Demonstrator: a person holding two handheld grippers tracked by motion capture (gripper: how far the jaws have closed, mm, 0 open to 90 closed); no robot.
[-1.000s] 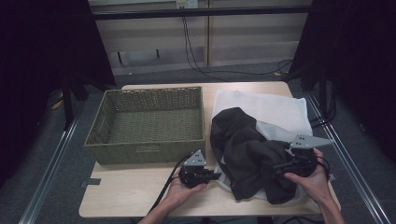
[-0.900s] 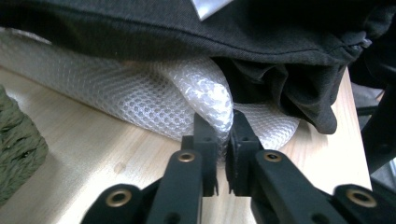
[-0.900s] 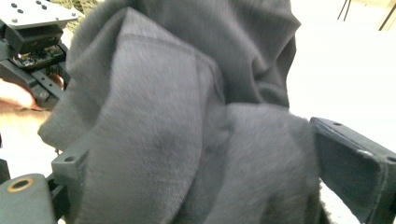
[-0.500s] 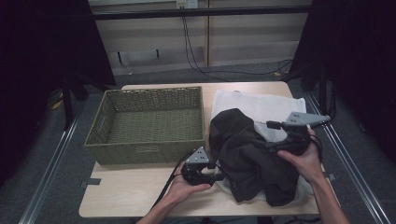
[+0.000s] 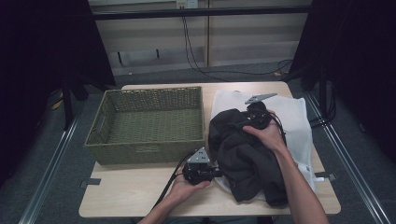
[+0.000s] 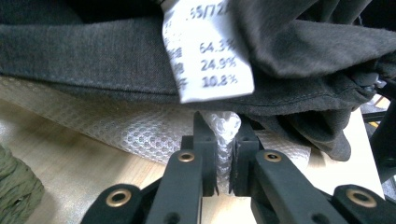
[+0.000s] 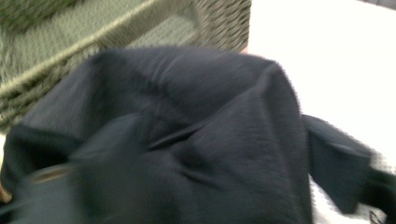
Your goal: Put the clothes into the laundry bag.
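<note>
Mid-task: left gripper (image 6: 223, 161) pinched the mesh bag (image 6: 140, 135) edge. Garment (image 5: 243, 149) lay on the bag, none inside. Right gripper (image 5: 250, 122) was under cloth; couldn't tell its jaws. Basket (image 5: 144, 149) held nothing.

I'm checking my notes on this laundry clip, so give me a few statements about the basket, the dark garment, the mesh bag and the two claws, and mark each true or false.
1. The green wicker basket is empty. True.
2. The left claw pinches white mesh bag fabric. True.
3. The dark garment lies inside the basket. False: it lies on the mesh bag, right of the basket.
4. The right claw rests on bare table. False: it is at the garment's top.
5. A white care label shows on the garment. True.
</note>
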